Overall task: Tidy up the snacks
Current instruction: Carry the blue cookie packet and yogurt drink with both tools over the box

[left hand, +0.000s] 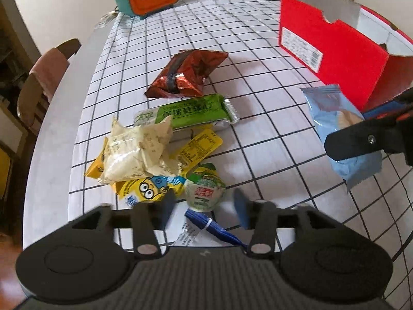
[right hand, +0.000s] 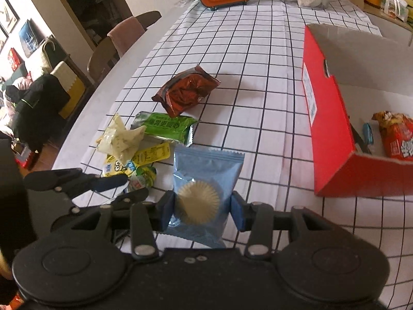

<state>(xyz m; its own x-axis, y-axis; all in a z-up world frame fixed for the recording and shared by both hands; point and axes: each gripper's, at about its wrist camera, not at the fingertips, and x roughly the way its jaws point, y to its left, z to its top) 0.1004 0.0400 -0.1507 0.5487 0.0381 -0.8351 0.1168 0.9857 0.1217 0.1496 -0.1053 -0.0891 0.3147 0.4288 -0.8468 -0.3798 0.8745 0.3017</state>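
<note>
Blue packet [right hand: 204, 193], a pale round cake showing through its window, sits clamped between the pads of the right tongs [right hand: 204, 213]; it looks lifted clear of the checked cloth [right hand: 258, 77] on the tabletop. In the left wrist view the same packet hangs beside the near corner of the red box [left hand: 333, 59].

Red box stands open to the right of the packet. Inside it: one orange-red snack bag [right hand: 396, 135] and a small teal item I cannot identify.

Left tongs [left hand: 204, 210] stand partly open, nothing between the pads. A small green-and-white cup [left hand: 205, 193] lies just ahead of them, in line with the gap. A dark blue wrapper [left hand: 211, 228] lies under them, close to the camera.

Still loose on the cloth:
- cream crumpled bag [left hand: 134, 152] on top of yellow cartoon packets [left hand: 147, 190]
- green bar [left hand: 185, 112] just behind that heap
- brown foil bag [left hand: 185, 73], apart, further out

Step in hand, by my reading: carrying the blue packet to the box. About a third of the sorting seems done.

Next move needs the right tongs to clear the box's near wall, come over the bare floor beside the orange-red bag, then open. Left tongs would need to drop and close around the green-and-white cup; it is rounded and may roll from the pads.
</note>
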